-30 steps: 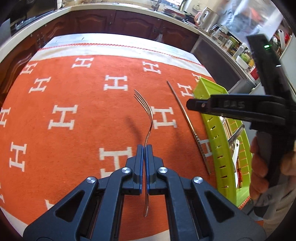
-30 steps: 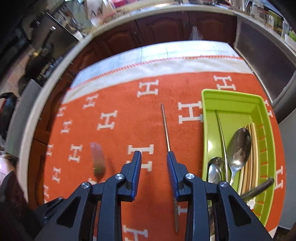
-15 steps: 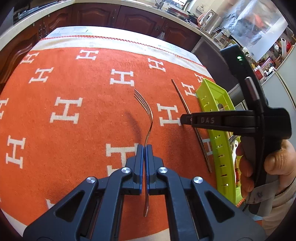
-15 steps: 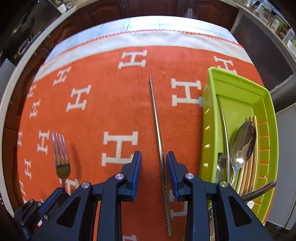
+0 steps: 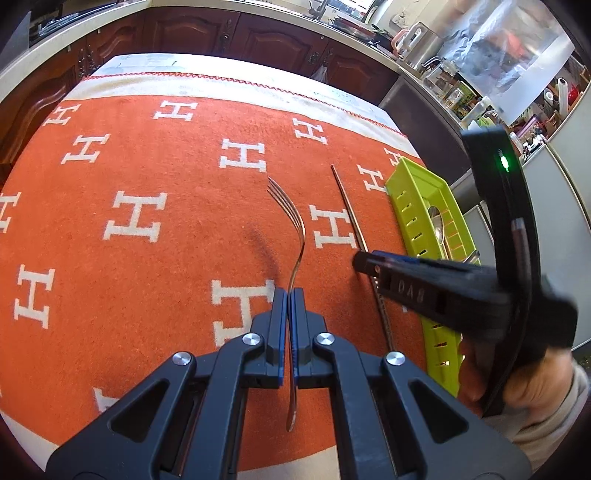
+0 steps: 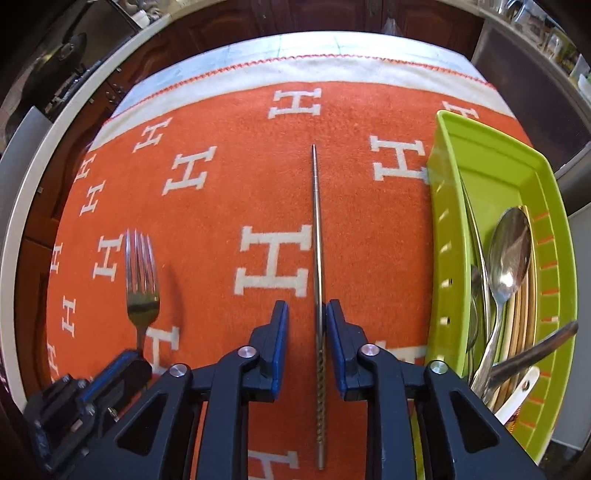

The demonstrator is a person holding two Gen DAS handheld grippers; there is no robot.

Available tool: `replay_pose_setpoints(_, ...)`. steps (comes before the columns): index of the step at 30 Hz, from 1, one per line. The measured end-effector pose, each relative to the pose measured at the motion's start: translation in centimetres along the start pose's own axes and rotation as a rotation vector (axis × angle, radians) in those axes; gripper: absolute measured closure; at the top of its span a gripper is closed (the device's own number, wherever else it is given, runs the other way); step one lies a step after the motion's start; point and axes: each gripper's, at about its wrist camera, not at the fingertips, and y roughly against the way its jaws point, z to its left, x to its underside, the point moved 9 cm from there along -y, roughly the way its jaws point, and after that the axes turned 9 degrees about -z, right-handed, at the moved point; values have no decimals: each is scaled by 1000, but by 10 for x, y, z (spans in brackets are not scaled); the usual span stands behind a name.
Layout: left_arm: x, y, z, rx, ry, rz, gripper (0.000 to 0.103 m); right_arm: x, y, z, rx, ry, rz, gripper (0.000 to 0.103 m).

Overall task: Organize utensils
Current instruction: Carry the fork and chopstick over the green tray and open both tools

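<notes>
My left gripper point(image 5: 287, 295) is shut on a steel fork point(image 5: 295, 236) and holds it just above the orange cloth, tines pointing away. The fork also shows at the left of the right wrist view point(image 6: 142, 280). A metal chopstick point(image 6: 317, 258) lies lengthwise on the cloth. My right gripper point(image 6: 306, 314) is open, low over the cloth, with a finger on each side of the chopstick's lower half. In the left wrist view the right gripper point(image 5: 364, 260) sits over the chopstick point(image 5: 347, 203). A lime-green utensil tray point(image 6: 439, 229) lies to the right.
The tray holds spoons point(image 6: 508, 254), wooden chopsticks and other utensils. The orange cloth with white H marks point(image 6: 221, 184) covers the table. Dark wooden cabinets and a worktop run along the far side point(image 5: 258, 33). The tray's left wall is close to my right gripper.
My right gripper has come down and forward over the chopstick, which now lies between its open fingers. My left gripper still holds the fork and has shifted little.
</notes>
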Motion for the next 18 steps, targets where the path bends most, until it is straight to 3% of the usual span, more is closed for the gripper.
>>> replay_pose_setpoints(2,0,3,-2,-6,-6,-11,103,8,3,-2,-1,-13,-34,97)
replay_pose_setpoints(8,-3,16,-21,7,-41,-34,103,23,20,-16,-90,-129,-110,98)
replay_pose_setpoints(13,-8,26,-51,47,-76,-35,103,31,70,-38,-202,-219,-178,98)
replay_pose_setpoints(18,-16,29,-100,109,-123,-25,103,26,129,-77,-230,-250,-241,98)
